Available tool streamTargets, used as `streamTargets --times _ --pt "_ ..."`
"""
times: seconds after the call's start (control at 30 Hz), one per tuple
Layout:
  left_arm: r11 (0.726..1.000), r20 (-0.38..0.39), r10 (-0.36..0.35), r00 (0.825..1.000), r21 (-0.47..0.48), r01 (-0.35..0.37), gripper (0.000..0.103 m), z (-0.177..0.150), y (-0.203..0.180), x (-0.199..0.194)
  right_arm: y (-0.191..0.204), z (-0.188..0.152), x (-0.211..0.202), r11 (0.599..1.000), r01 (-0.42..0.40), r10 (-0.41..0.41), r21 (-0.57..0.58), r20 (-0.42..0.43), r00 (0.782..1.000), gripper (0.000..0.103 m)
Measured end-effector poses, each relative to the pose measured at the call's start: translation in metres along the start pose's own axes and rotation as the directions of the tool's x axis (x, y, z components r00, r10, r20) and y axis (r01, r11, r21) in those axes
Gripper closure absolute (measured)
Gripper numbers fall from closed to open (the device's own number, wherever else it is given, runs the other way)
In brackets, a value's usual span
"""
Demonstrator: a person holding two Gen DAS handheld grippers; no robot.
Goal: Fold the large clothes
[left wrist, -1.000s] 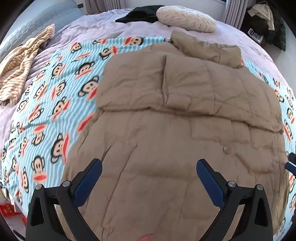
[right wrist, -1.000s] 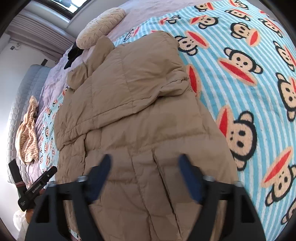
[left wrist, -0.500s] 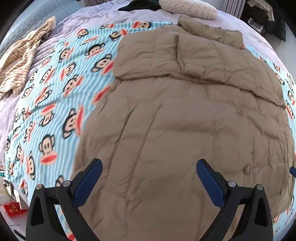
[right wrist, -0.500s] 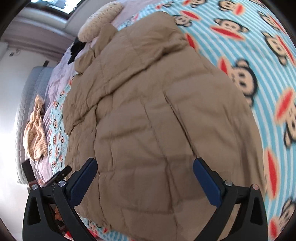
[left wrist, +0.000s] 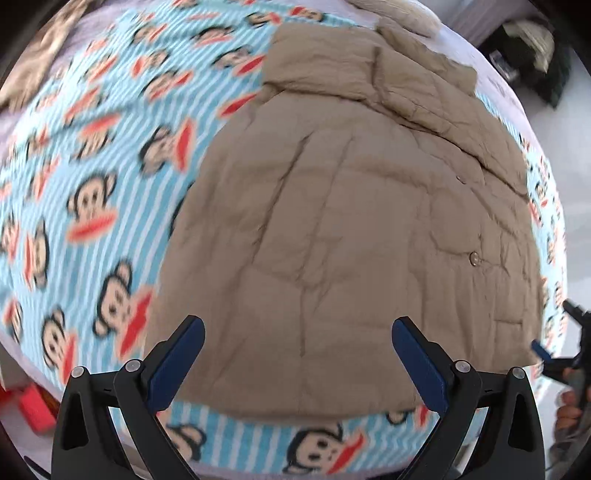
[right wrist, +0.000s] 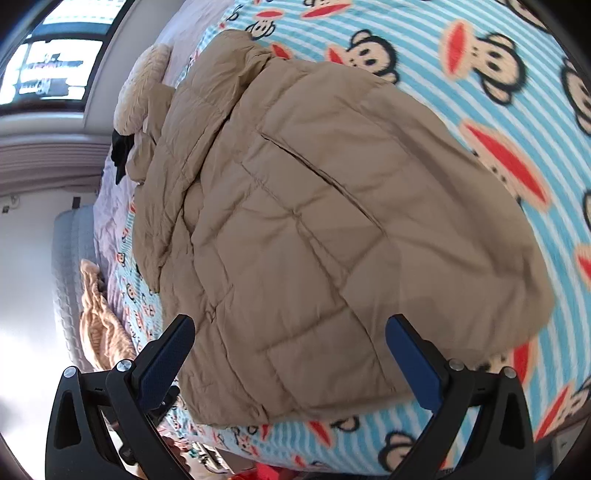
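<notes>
Left wrist view shows the tan jacket [left wrist: 351, 229] with sleeves folded in, hem unfolded, both the left gripper [left wrist: 295, 365] and right gripper [right wrist: 288, 363] wide open, empty.

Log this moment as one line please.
left tongs open, empty | right tongs open, empty | tan jacket flat on monkey blanket

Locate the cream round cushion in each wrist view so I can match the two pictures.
Left wrist view: the cream round cushion sits at the very top edge, right of centre, mostly cut off, just beyond the tan puffer jacket.
Right wrist view: the cushion lies upper left, below the window, touching the jacket's far end.
Shared landmark: the monkey-print blanket under the jacket.
</notes>
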State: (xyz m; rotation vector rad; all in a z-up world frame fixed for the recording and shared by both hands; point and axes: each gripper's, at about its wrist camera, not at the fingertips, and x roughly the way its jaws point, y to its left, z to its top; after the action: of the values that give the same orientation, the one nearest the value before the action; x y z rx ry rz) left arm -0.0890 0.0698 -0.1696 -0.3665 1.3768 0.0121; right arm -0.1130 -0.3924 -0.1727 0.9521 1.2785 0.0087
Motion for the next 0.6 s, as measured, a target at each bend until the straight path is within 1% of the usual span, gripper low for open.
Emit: streamTargets --times 0.13,0.27,0.37,0.43,0.47,0.53,0.6 --pt "0.996 -0.023 -0.059 0.998 -0.075 0.057 0.001 -0.014 0.024 -0.005 -0.012 -0.008 -0.007 0.999 -0.021 0.021 0.024 -0.005 1.000 0.000" --pt "0.993 -0.044 -0.086 0.995 -0.084 0.082 0.001 -0.025 0.033 -0.007 -0.024 -0.017 -0.014 0.997 -0.061 0.062 0.040 -0.018 0.998 0.000" --pt "0.991 -0.061 -0.100 0.993 -0.092 0.094 0.001 -0.032 0.036 -0.005 -0.035 -0.023 -0.018 0.995 -0.072 0.073 0.066 -0.027 0.997 0.001" --pt "0.987 -0.073 -0.123 0.990 -0.117 0.114 0.001 -0.037 0.040 -0.003 -0.041 -0.026 -0.020 0.994 -0.075 0.078 0.085 -0.030 0.997 0.001" --pt "0.983 -0.083 -0.136 0.987 -0.136 0.124 0.001 -0.040 0.041 0.000 -0.045 -0.027 -0.021 0.992 -0.077 0.081 0.096 -0.031 0.996 0.002" --pt "0.978 -0.104 -0.157 0.982 -0.153 0.140 0.001 -0.044 0.044 0.006 -0.054 -0.031 -0.021 0.988 -0.083 0.088 0.128 -0.034 0.996 0.008" --pt "0.976 -0.129 -0.174 0.976 -0.156 0.153 0.001 -0.047 0.044 0.014 -0.064 -0.033 -0.020 0.983 -0.085 0.092 0.164 -0.030 0.995 0.016"
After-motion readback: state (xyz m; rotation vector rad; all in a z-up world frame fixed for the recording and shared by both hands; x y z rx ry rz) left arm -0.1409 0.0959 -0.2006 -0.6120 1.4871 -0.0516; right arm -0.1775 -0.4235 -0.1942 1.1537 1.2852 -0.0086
